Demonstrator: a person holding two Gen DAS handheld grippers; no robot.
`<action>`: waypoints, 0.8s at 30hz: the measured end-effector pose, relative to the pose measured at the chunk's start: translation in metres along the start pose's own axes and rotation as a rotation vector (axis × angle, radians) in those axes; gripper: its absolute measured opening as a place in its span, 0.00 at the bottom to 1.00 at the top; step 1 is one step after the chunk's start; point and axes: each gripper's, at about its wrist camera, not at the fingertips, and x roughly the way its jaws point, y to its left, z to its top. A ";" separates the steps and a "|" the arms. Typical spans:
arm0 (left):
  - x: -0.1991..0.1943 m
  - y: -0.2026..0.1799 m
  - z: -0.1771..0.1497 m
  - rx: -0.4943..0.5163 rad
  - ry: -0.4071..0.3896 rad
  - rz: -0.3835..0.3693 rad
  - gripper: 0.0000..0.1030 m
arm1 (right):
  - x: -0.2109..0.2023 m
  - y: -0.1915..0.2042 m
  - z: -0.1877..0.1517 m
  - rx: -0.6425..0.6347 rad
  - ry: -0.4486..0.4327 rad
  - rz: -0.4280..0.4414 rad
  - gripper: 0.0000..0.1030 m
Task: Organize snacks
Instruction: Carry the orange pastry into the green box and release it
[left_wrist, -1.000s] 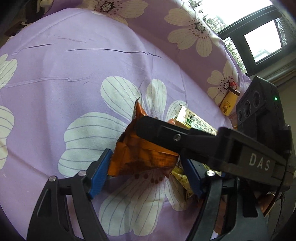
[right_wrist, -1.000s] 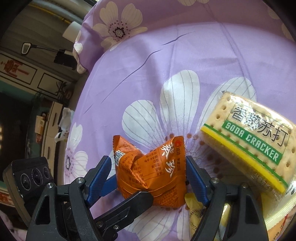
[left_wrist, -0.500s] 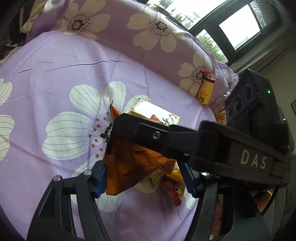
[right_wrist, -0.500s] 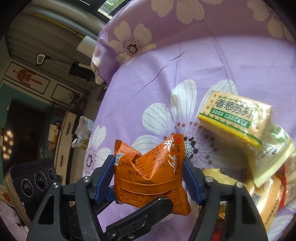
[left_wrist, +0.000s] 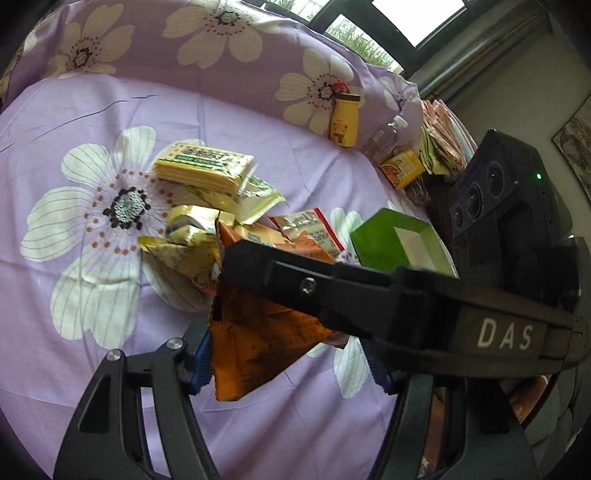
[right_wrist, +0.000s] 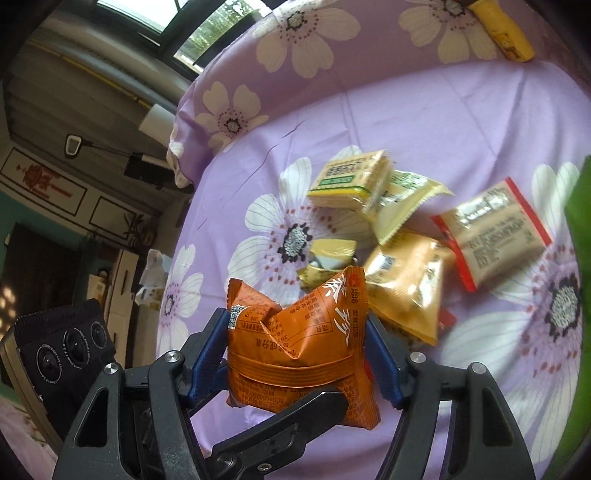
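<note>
**Left wrist view, left to right**
- Purple flowered cloth (left_wrist: 55, 350): lies under everything.
- Soda cracker pack (left_wrist: 203, 170): well ahead of the left gripper (left_wrist: 288, 362), to its left.
- Yellow foil packets (left_wrist: 184, 243): nearer, ahead-left, heaped against one another.
- Orange packet (left_wrist: 258, 343): between the left gripper's pads, touching the left blue pad (left_wrist: 201, 354).
- Finger (left_wrist: 369, 295) of the other gripper: crosses in front of the packet and covers most of the right pad. Whether the left gripper pinches cannot be told.
- Red-edged packet (left_wrist: 314, 229): ahead, just beyond that finger.
- Green box (left_wrist: 384, 240): ahead-right, open side up.
- Yellow bottle (left_wrist: 343, 118): far ahead, upright against the raised cloth.
- Small orange carton (left_wrist: 402, 170): far ahead-right.

**Right wrist view, left to right**
- Right gripper (right_wrist: 295, 350): both blue pads pressed on the orange packet, which is crumpled between them and held above the cloth.
- Black finger (right_wrist: 277, 424) of the left gripper: under the packet.
- Cracker pack: ahead, at centre.
- Golden packet (right_wrist: 406, 288): just ahead-right.
- Red-edged packet: farther right.
- Green box: at the right edge.
</note>
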 end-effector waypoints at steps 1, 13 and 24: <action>0.003 -0.003 -0.003 0.002 0.006 -0.006 0.64 | -0.003 -0.003 -0.003 0.009 -0.004 -0.005 0.70; -0.001 -0.024 -0.014 0.055 -0.008 -0.024 0.64 | -0.026 -0.008 -0.020 0.010 -0.053 -0.010 0.70; -0.002 -0.029 -0.016 0.080 -0.014 -0.043 0.64 | -0.035 -0.011 -0.025 0.003 -0.065 -0.012 0.70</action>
